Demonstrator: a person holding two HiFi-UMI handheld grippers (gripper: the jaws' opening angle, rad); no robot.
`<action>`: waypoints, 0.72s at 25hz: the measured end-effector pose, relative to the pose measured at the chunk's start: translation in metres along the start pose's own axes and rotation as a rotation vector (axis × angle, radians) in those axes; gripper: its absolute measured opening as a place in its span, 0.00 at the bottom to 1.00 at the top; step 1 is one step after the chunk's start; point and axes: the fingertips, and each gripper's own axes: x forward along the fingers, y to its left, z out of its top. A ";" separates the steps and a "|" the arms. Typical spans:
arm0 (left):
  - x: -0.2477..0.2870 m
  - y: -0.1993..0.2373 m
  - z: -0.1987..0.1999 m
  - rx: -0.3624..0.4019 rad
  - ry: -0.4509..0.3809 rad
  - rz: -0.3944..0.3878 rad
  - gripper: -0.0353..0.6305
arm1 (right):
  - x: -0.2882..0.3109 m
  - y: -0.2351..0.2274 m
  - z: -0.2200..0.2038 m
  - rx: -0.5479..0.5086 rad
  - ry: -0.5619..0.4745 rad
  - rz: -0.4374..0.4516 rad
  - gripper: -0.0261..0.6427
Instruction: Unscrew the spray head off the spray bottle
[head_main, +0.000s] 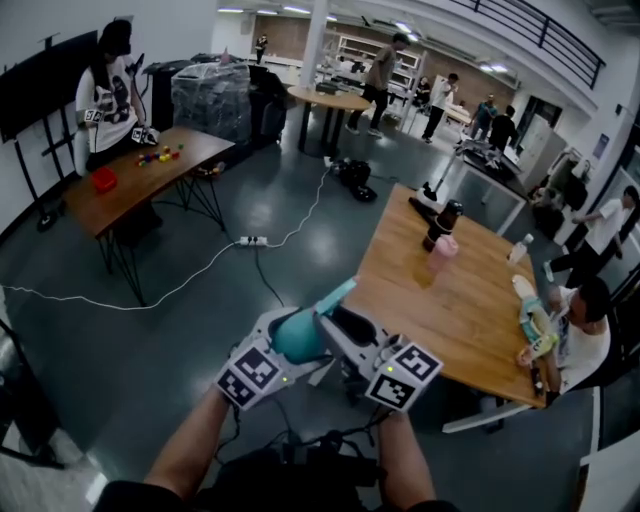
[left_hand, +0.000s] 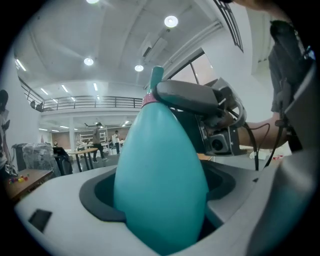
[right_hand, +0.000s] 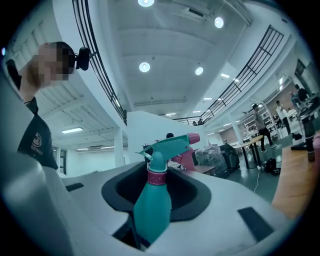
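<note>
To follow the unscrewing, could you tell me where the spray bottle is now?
In the head view, the spray bottle is low in the centre, gripped between the left gripper and the right gripper, just left of the wooden table.

ahead, left: open floor (head_main: 200, 240) | right: wooden table (head_main: 450, 300) edge near right tongs (head_main: 338, 322) | its jaws: filled by spray bottle (head_main: 298, 338)

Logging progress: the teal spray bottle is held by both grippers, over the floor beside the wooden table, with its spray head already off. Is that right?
Not quite: the spray head is still on the spray bottle, seated above the pink collar. The right gripper view shows it. The rest stands.
</note>
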 end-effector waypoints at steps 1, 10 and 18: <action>-0.002 -0.001 0.000 0.000 -0.001 -0.016 0.72 | 0.000 0.002 0.000 0.001 0.001 0.012 0.23; -0.016 -0.020 0.003 -0.041 -0.023 -0.211 0.71 | -0.001 0.017 0.000 0.016 0.017 0.136 0.23; -0.029 -0.036 0.014 -0.070 -0.076 -0.348 0.71 | -0.004 0.036 0.006 0.026 0.020 0.288 0.25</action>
